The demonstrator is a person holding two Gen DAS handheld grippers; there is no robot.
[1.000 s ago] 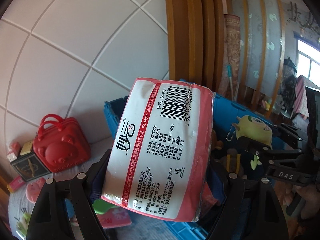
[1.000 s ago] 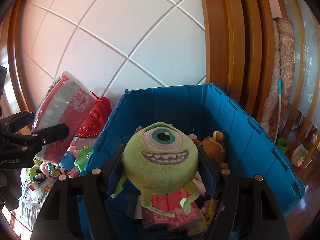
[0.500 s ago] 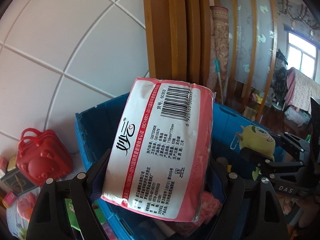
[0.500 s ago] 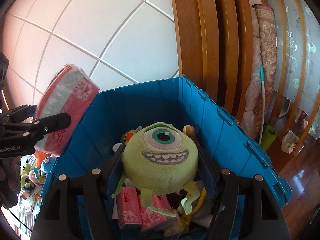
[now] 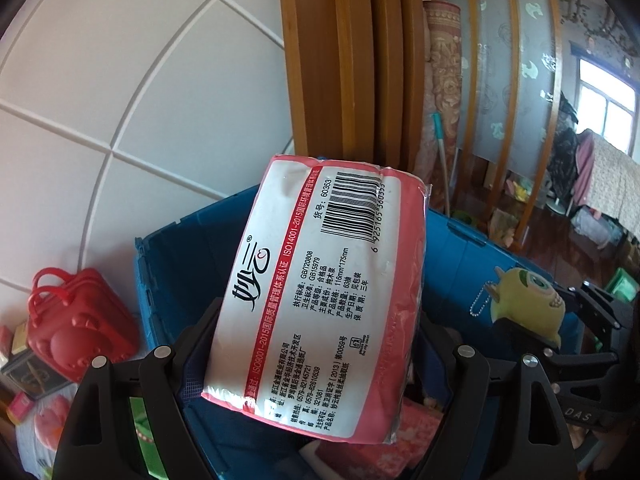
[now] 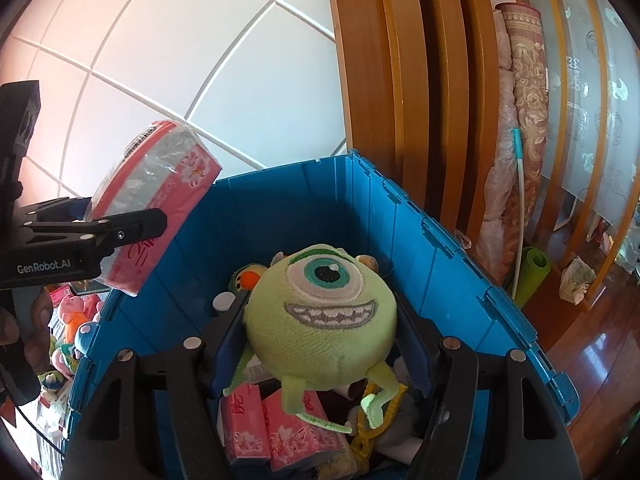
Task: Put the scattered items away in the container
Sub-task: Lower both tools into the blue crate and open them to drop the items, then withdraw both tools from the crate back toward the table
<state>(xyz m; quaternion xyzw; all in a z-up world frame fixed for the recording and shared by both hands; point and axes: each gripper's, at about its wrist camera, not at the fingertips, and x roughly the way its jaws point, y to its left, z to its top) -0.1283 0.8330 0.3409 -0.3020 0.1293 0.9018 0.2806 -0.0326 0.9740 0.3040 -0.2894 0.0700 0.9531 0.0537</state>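
My left gripper (image 5: 316, 320) is shut on a pink and white tissue pack (image 5: 320, 296) and holds it tilted above the left side of the blue crate (image 5: 168, 264). The pack also shows in the right wrist view (image 6: 156, 204), over the crate's left rim (image 6: 100, 316). My right gripper (image 6: 320, 316) is shut on a green one-eyed plush toy (image 6: 320, 312) and holds it over the crate's inside. The plush also shows in the left wrist view (image 5: 528, 300). Pink tissue packs (image 6: 276, 424) and small toys lie in the crate.
A red bear-shaped case (image 5: 76, 320) and small boxes sit left of the crate. Plush toys (image 6: 68, 328) lie outside its left wall. A tiled wall stands behind, a wooden door frame (image 6: 400, 120) and a rolled carpet (image 6: 520, 120) to the right.
Both grippers have moved right and forward over the crate with their loads. The tissue pack now hangs over the crate's left rim, and the plush sits deeper over its inside.
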